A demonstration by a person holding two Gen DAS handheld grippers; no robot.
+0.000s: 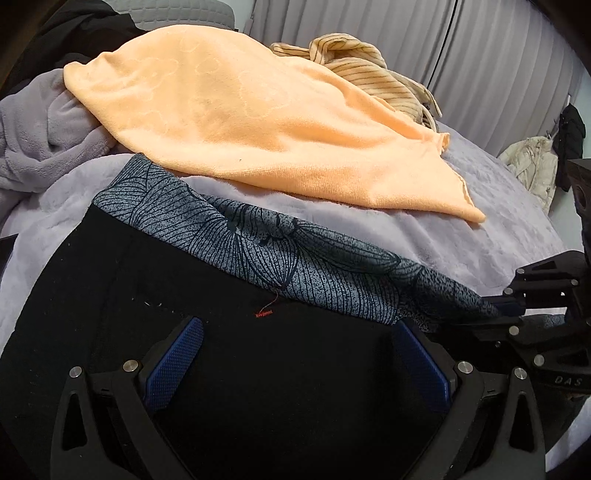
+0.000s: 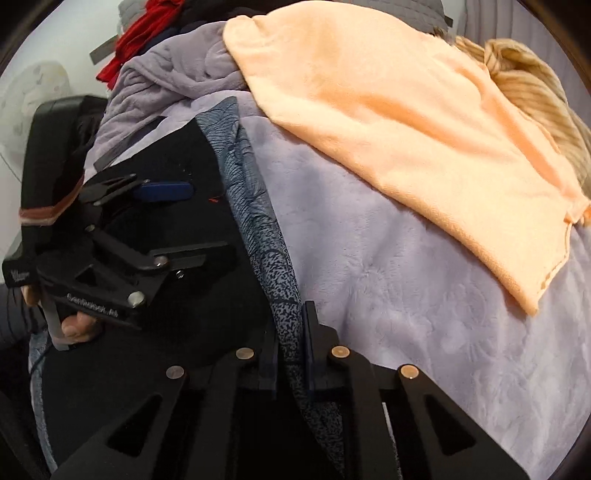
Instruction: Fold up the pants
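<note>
Black pants (image 1: pixel 184 295) have a grey-blue waistband (image 1: pixel 295 254) with dark leaf lines. The towel (image 1: pixel 240 122) is peach, the blanket (image 2: pixel 406 295) lilac, the crumpled shirt (image 1: pixel 354 66) perhaps cream, brown-striped.

Home bedroom. Bed covered in plush lavender blanket (image 1: pixel 424 236) serves as work surface. Laundry piled toward far edge: peach towel (image 1: pixel 258 122), striped beige garment (image 1: pixel 373 77), crumpled lilac fleece (image 1: pixel 40 140) at far left corner, red cloth (image 2: pixel 144 33) behind it. Pleated grey curtain (image 1: pixel 461 44) along back wall. Jackets (image 1: pixel 535 166) hang at right.
</note>
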